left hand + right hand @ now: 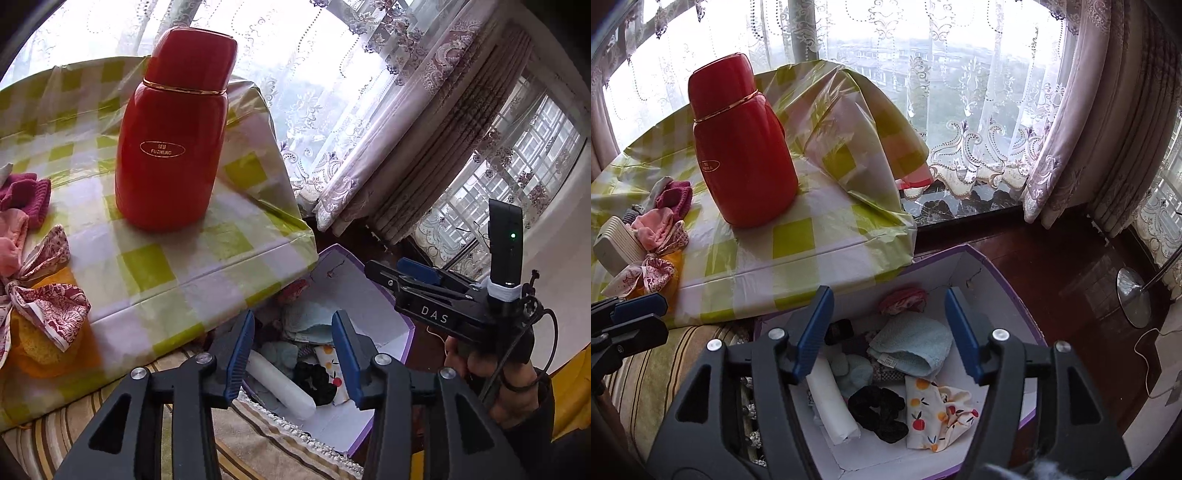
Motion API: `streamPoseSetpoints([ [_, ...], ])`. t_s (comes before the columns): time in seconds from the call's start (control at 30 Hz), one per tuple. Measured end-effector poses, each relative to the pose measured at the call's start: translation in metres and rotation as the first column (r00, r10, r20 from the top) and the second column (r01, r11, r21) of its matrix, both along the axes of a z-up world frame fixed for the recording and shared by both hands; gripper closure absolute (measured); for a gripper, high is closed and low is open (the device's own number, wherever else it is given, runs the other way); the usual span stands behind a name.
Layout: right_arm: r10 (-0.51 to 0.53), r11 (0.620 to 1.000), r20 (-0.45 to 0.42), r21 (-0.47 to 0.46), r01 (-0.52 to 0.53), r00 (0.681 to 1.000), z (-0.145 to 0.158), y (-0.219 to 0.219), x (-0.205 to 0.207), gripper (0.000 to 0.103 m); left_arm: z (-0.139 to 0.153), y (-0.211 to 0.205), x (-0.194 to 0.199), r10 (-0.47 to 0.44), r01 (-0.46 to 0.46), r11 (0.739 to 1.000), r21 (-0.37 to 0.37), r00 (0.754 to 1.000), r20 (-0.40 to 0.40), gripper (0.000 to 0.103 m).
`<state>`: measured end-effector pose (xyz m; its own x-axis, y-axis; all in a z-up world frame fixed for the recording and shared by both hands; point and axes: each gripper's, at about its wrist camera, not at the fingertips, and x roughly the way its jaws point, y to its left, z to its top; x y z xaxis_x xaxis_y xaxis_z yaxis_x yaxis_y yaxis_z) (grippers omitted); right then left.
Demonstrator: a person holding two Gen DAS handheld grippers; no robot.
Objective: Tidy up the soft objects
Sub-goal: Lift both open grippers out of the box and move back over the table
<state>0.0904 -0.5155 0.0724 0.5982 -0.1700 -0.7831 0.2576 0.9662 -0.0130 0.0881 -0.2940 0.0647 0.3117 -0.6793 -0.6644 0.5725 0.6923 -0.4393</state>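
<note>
Box (pixel 993 280) holds blue towel (pixel 916 345), black scrunchie (pixel 877 408), fruit-print cloth (pixel 934 413), white roll (pixel 831 398). My left gripper (pixel 293 356) and right gripper (pixel 886 336): jaws apart, empty. Items beneath towel unclear.

Right gripper (pixel 888 332) poised over the purple-edged box (pixel 993 273), jaws apart, nothing between them. Inside the box: black scrunchie (pixel 879 408), fruit-print cloth (pixel 934 413), pale blue towel (pixel 912 347), white roll (pixel 831 402). Beyond the box, red flask (pixel 742 147) upright on the checked tablecloth (pixel 798 240). Left of the flask, a heap of pink and patterned fabrics (pixel 661 232).
</note>
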Motion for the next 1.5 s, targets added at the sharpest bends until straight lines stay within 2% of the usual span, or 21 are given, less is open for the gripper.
streamPoseSetpoints([
  [0.53, 0.051, 0.998, 0.001, -0.036, -0.051, 0.999, 0.008, 0.031, 0.012, 0.031, 0.019, 0.050, 0.011, 0.118, -0.117, 0.993, -0.032, 0.991, 0.059, 0.058],
  [0.7, 0.087, 0.996, 0.009, -0.035, -0.086, 0.996, 0.012, 0.048, 0.019, 0.030, 0.028, 0.074, 0.018, 0.183, -0.180, 0.983, -0.040, 0.979, 0.088, 0.058],
  [0.9, 0.142, 0.990, 0.022, -0.019, -0.142, 0.990, 0.015, 0.072, 0.028, 0.029, 0.039, 0.109, 0.028, 0.273, -0.269, 0.962, -0.047, 0.954, 0.126, 0.058],
  [1.1, 0.203, 0.979, 0.041, 0.001, -0.204, 0.978, 0.019, 0.094, 0.037, 0.029, 0.055, 0.157, 0.031, 0.373, -0.367, 0.928, -0.068, 0.914, 0.162, 0.058],
  [1.17, 0.224, 0.974, 0.049, 0.015, -0.225, 0.973, 0.020, 0.101, 0.039, 0.029, 0.059, 0.177, 0.031, 0.415, -0.409, 0.910, -0.070, 0.893, 0.175, 0.058],
  [1.27, 0.251, 0.967, 0.054, 0.025, -0.252, 0.967, 0.020, 0.112, 0.043, 0.029, 0.061, 0.206, 0.032, 0.483, -0.481, 0.875, -0.061, 0.854, 0.192, 0.052],
  [1.5, 0.304, 0.952, 0.053, 0.031, -0.305, 0.951, 0.019, 0.138, 0.052, 0.029, 0.055, 0.259, 0.037, 0.589, -0.594, 0.804, -0.033, 0.786, 0.189, 0.051],
])
